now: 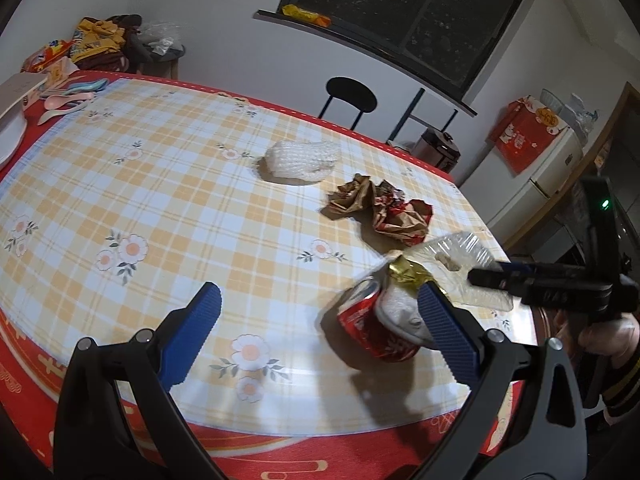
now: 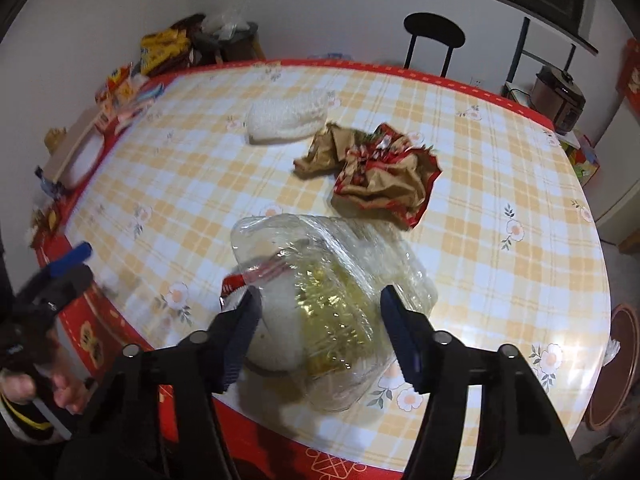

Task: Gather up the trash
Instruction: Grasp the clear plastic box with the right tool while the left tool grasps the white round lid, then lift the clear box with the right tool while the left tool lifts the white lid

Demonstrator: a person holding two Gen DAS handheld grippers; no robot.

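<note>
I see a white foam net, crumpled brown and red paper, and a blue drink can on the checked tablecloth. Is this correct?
Not quite: the drink can is red, not blue, as the left wrist view shows. The white foam net and the crumpled brown and red paper do lie on the checked tablecloth.

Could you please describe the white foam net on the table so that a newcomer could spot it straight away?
Start at the checked table and look toward its far side, near the black chair. The white foam net lies just beyond the crumpled brown-and-red wrapper. It is the only plain white, mesh-textured piece.
</note>
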